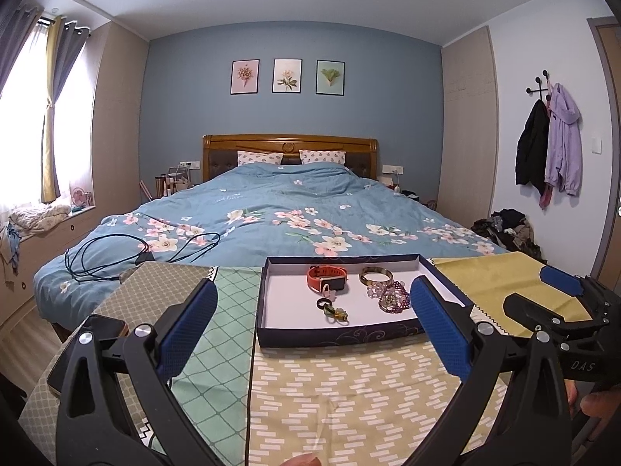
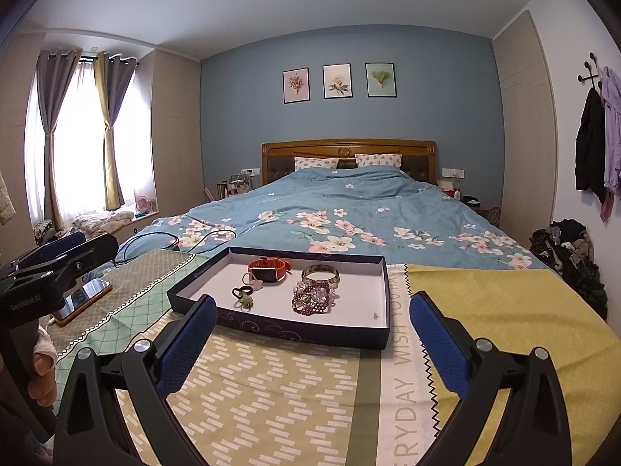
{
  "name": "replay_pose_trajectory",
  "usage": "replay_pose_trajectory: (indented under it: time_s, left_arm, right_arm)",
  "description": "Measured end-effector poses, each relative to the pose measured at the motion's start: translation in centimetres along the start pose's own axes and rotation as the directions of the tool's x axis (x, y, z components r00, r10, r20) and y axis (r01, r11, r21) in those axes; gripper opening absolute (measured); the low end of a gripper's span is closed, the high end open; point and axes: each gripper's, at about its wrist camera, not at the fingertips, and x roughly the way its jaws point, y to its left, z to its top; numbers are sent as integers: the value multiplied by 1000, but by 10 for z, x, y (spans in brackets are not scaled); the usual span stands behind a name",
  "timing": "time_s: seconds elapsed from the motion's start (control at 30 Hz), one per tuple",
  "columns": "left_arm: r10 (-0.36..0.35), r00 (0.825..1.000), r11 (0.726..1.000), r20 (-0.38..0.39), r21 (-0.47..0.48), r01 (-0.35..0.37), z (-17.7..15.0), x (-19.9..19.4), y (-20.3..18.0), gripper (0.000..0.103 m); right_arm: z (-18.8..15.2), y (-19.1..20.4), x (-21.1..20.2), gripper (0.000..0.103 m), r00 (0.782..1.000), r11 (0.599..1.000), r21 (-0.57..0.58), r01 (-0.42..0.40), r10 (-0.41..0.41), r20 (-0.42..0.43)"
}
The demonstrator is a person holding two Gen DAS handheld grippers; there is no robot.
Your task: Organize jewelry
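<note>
Patchwork cloth [image 2: 271,388] bare before tray [image 2: 310,336]; both tongs agape.

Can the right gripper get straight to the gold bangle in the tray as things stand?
Probably yes. The right gripper is open and empty, and the gold bangle lies exposed in the open tray, with only the low near wall to clear.
</note>
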Motion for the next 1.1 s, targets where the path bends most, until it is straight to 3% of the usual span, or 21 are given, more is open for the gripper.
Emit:
replay_pose_trajectory:
  time_s: [1.1]
  left_arm:
    - [-4,999,1000,44,1,4,0,-23,-7,98]
  right_arm:
    - [1,2,-7,96,1000,1000,2,-1,1,30]
